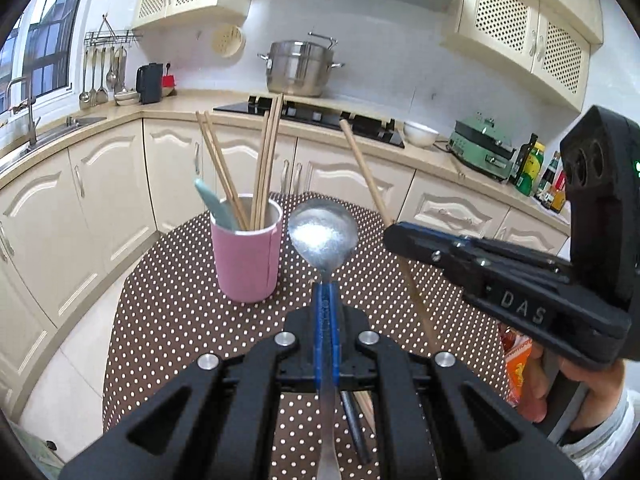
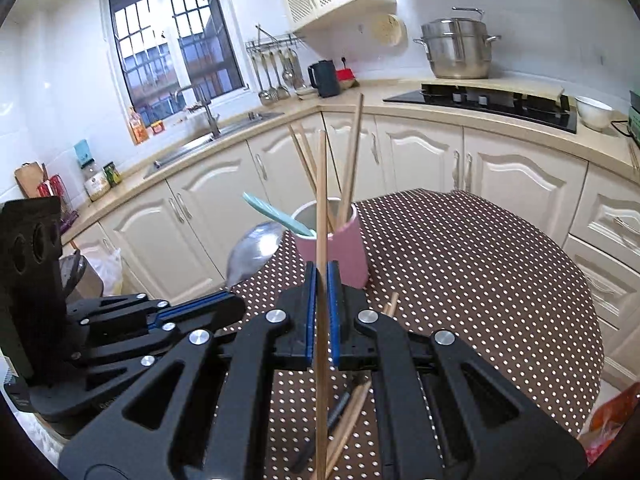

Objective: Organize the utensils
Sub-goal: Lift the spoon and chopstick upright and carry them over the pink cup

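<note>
Nearest in the left wrist view, the left gripper point(image 1: 327, 300) has its blue pads pressed on the neck of a metal spoon point(image 1: 322, 236), whose handle end is cut off by the bottom edge. In the right wrist view the right gripper point(image 2: 321, 280) pinches a single wooden chopstick point(image 2: 321, 200), its lower end likewise cut off. Under both grippers, loose chopsticks point(image 2: 348, 412) and a dark utensil lie on the dotted tablecloth point(image 2: 480, 280), mostly hidden by the gripper bodies. Beyond stands the pink cup point(image 1: 246, 258), holding upright chopsticks and a pale-blue utensil whose working end is hidden inside. Far off, a steel pot point(image 1: 298, 68) sits by the hob.
</note>
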`<move>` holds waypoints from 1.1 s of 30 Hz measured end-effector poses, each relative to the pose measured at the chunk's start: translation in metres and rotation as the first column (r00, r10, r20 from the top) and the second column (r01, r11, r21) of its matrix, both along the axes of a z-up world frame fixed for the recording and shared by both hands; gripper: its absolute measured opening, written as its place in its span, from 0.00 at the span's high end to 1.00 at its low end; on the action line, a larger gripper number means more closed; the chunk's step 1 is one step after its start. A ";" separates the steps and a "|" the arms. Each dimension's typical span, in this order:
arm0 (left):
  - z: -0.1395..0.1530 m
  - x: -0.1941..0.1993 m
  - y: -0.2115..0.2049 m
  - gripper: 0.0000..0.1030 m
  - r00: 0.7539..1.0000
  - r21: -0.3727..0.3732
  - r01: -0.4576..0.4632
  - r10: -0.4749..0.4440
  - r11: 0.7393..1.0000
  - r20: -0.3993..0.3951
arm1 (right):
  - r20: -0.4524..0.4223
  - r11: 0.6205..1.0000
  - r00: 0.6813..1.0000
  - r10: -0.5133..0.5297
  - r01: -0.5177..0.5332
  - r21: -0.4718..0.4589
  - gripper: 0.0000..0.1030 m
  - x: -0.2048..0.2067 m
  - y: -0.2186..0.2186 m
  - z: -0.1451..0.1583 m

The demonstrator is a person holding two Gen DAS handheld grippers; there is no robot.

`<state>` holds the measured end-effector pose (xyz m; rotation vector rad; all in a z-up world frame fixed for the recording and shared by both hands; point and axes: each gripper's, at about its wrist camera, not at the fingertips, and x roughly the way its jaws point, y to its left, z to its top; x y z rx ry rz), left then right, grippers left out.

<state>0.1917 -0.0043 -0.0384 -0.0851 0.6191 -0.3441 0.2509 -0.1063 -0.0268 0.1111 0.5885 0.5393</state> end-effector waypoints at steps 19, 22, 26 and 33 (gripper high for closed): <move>0.064 0.030 0.008 0.97 0.957 -0.098 -0.020 0.047 0.995 0.287 | 0.166 0.992 0.985 -0.038 0.018 0.123 0.94 0.025 0.004 0.045; 0.069 0.040 0.012 0.97 0.945 -0.126 -0.039 0.078 0.991 0.319 | 0.194 0.988 0.979 -0.054 0.024 0.153 0.94 0.033 0.002 0.052; 0.068 0.054 0.020 0.97 0.926 -0.169 -0.069 0.126 0.983 0.355 | 0.238 0.983 0.969 -0.072 0.028 0.180 0.94 0.046 0.004 0.057; 0.059 0.082 0.021 0.97 0.898 -0.201 -0.111 0.185 0.973 0.399 | 0.257 0.967 0.960 -0.116 0.050 0.250 0.94 0.082 0.001 0.047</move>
